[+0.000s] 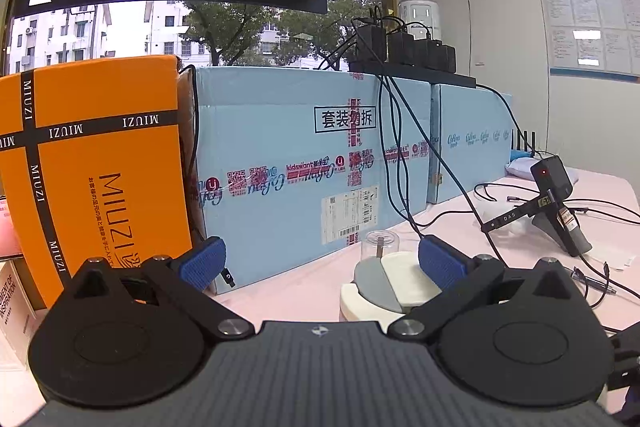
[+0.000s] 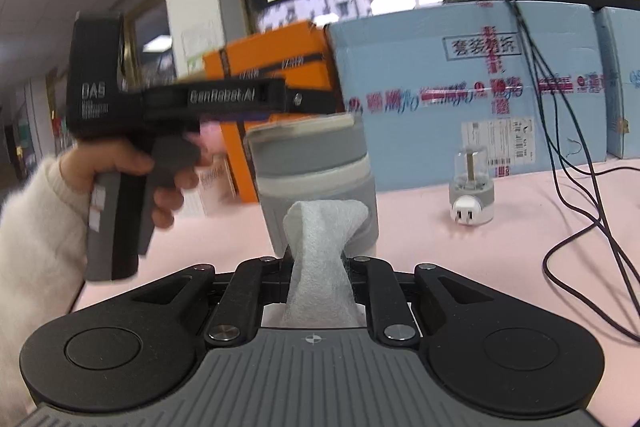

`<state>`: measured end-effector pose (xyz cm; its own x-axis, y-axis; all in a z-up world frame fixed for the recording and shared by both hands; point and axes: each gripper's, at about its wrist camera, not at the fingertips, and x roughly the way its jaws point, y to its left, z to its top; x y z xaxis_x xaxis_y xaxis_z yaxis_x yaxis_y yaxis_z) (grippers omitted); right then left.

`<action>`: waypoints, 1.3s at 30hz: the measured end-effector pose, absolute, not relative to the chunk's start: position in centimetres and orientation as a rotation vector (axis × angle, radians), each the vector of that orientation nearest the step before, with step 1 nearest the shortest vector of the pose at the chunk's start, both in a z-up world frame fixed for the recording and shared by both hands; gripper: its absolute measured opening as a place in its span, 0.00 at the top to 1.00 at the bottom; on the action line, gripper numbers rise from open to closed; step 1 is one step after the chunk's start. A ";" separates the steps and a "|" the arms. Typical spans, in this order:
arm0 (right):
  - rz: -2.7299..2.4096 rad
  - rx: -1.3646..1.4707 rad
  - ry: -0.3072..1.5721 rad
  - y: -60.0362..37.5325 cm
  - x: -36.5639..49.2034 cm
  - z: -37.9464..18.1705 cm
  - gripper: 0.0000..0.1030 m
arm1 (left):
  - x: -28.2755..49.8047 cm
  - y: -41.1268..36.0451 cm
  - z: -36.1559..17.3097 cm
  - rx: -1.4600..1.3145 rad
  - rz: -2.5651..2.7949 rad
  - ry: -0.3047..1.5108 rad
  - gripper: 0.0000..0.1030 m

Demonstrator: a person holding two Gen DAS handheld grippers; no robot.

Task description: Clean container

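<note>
Container (image 2: 316, 183) sits upright on the pink table (image 2: 440, 259), right tool (image 2: 318, 263) pinched tight on a white wipe (image 2: 320, 255) pressed to its near side, probably so the cloth can rub the wall. Left tool (image 1: 320, 259) hangs wide open over the lid holding nothing, maybe ready to steady it. Boxes (image 1: 312, 163) crowd close behind, cables (image 2: 580, 239) trail right, so open room is the near side.

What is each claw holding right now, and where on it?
Right claw is shut on a white wipe, pinched around its middle. Left claw is open above the container, holding nothing.
</note>
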<state>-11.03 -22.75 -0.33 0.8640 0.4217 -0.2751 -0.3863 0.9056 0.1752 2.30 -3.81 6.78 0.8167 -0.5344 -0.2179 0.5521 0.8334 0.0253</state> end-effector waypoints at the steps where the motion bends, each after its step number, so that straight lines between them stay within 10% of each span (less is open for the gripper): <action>1: 0.426 0.080 0.341 -22.4 -11.0 -0.4 0.87 | 2.3 -3.8 6.8 0.090 -0.579 0.204 0.00; 5: 0.416 -0.046 0.430 -21.4 -10.5 -1.0 0.84 | 2.2 -3.9 6.8 0.095 -0.579 0.198 0.00; 15: 0.341 -0.129 0.450 -21.6 -11.1 -1.1 0.35 | 2.4 -3.8 6.6 0.078 -0.586 0.203 0.00; 32: 0.238 -0.078 0.499 -22.1 -14.1 -0.9 0.27 | 2.4 -3.9 6.6 0.075 -0.587 0.199 0.00; 34: 0.249 -0.086 0.518 -22.0 -14.6 -1.1 0.30 | 2.4 -3.9 6.6 0.075 -0.587 0.199 0.00; 36: 0.272 -0.127 0.545 -21.4 -15.0 -1.5 0.65 | 2.4 -3.9 6.6 0.074 -0.587 0.198 0.00; 39: 0.291 -0.209 0.557 -20.3 -15.1 -2.0 0.88 | 2.4 -3.9 6.5 0.071 -0.587 0.198 0.00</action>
